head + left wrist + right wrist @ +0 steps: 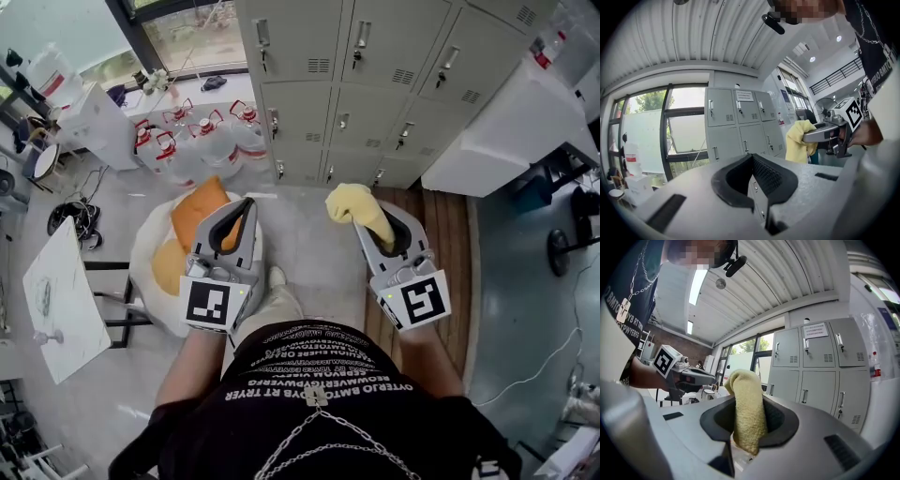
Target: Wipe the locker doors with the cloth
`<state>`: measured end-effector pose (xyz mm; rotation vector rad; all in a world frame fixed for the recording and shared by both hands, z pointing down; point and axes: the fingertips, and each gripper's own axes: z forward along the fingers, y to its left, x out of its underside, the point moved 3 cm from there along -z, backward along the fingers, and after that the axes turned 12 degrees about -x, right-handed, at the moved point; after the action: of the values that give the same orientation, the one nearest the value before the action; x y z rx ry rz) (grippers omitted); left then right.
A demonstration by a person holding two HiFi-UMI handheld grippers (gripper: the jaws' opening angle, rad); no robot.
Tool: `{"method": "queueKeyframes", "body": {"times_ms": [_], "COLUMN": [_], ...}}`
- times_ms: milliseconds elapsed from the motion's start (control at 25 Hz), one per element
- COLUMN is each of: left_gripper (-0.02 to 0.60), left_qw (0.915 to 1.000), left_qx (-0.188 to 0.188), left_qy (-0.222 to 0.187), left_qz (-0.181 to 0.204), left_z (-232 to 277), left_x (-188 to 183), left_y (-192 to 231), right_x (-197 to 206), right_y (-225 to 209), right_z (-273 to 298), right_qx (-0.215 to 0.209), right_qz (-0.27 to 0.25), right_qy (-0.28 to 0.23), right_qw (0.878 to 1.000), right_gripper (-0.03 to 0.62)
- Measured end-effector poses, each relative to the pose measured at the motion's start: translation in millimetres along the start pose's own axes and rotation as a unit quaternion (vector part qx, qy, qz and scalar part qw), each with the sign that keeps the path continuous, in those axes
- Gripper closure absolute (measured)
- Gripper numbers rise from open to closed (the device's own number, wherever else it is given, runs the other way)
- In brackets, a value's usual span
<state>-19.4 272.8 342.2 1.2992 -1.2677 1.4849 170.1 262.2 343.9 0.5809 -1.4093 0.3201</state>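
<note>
Right gripper clamps the yellow cloth, locker doors straight ahead, well apart; left gripper closed, empty.

White capitals run in rows across the black shirt, upside down in the head view. One row looks like "OVERLORD… BY PWVERFG" and another ends "BY TRYER", though the letters are small and I can't vouch for every one. The right gripper view catches the same print side-on, with the fragments "BMTO" and "PWYERFG".

A white notice is stuck on an upper locker door, its lines of print too fine to read. The water jugs carry red labels, no wording legible.

The left cube and right cube each carry a black-and-white square marker (patterns, not letters).
</note>
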Motion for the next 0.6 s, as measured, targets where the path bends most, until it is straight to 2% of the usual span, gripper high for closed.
{"method": "queueKeyframes", "body": {"times_ms": [320,600], "left_gripper": [0.577,0.577], "left_qw": [0.9998,0.9998], "left_qx": [0.018,0.014], "left_qy": [0.000,0.011], "left_qz": [0.005,0.001], "left_z": [46,81], "left_x": [8,22], "left_y": [29,62], "right_x": [2,5], "right_y": [-27,-51], "right_z": [44,90], "right_qx": [0.011,0.007], "right_qz": [0.008,0.012], "right_qy": [0.001,0.003], "right_qw": [1.000,1.000], "right_gripper": [0.503,0.503]}}
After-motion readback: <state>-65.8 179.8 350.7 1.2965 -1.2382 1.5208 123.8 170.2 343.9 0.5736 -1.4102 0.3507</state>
